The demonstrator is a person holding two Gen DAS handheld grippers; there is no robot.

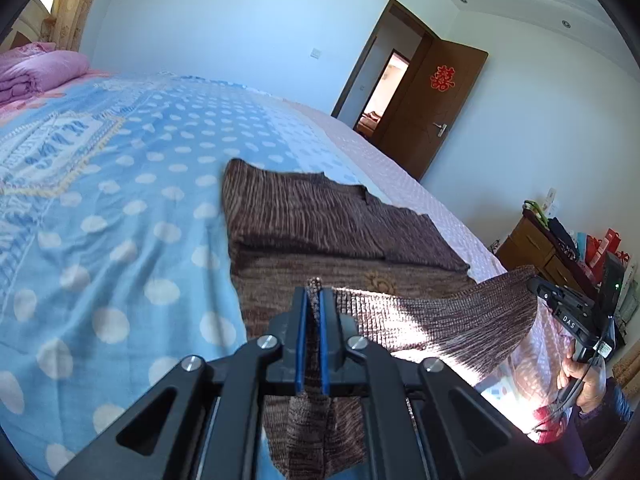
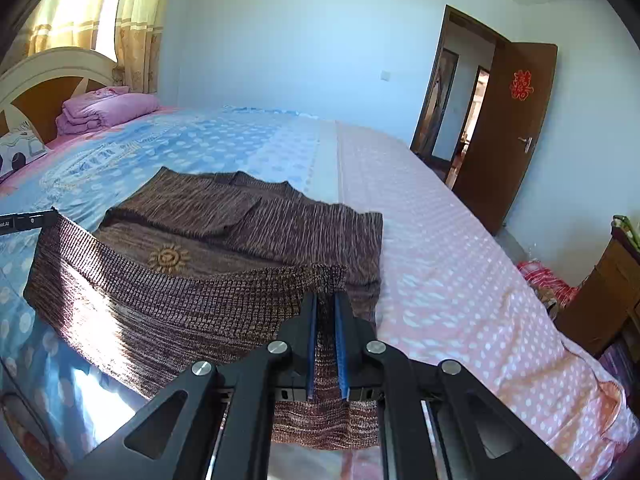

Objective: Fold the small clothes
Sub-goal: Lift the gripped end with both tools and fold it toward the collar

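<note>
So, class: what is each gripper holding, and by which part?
Both hold the brown knitted sweater by its ribbed bottom hem: left gripper at one corner, right gripper at the other, jaws shut on it.

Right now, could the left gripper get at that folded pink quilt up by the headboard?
Probably not. The left gripper is shut on the brown sweater's hem, and the pink quilt lies far across the bed. Nothing blocks the way; it's busy and distant.

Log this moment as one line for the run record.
step: bottom fold | left gripper: shut on sweater hem | right gripper: shut on hem | brown sweater: sleeves folded in, hem lifted off bed
</note>
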